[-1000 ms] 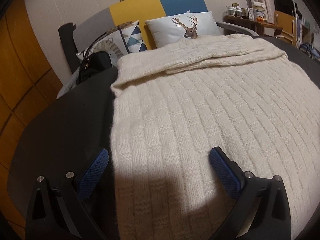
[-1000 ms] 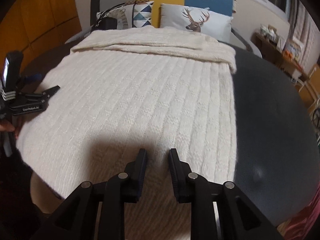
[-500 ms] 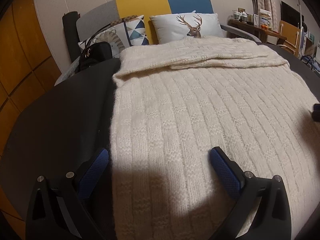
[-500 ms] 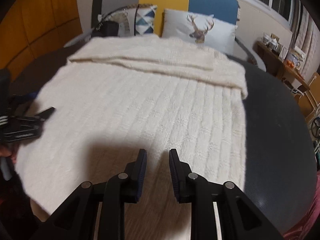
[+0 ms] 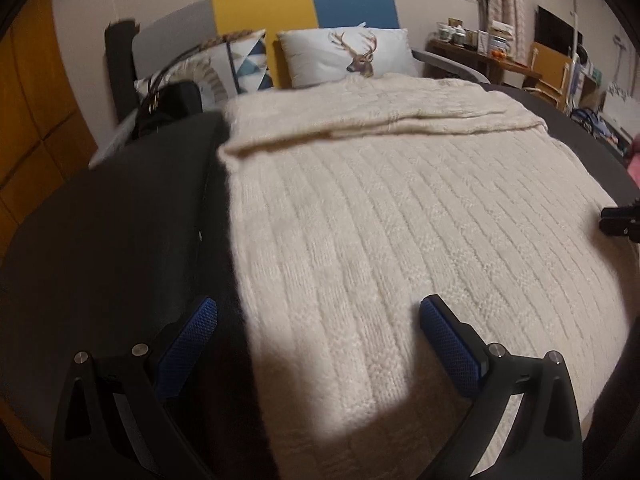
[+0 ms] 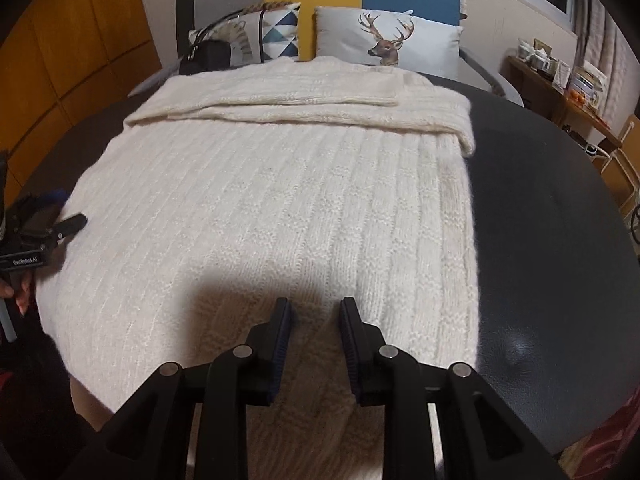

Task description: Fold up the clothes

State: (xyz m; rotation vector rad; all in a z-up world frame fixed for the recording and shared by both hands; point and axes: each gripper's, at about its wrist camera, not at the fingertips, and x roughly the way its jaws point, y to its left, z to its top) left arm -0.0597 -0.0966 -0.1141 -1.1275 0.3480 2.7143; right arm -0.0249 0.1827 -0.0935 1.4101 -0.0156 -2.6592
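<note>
The cream knit sweater (image 6: 280, 200) lies spread flat across the dark round table (image 6: 560, 240), its far end folded over just in front of the deer pillow (image 6: 388, 40) and the triangle-pattern pillow (image 6: 276, 34). The left claw (image 5: 318, 312) is spread wide with nothing between its blue pads, hovering over the sweater's near left edge, one finger over the bare table and the other over the knit. The right claw (image 6: 314, 312) sits at the near hem with its fingers drawn in to a narrow gap, knit showing between them, though I cannot tell if it's pinched.
</note>
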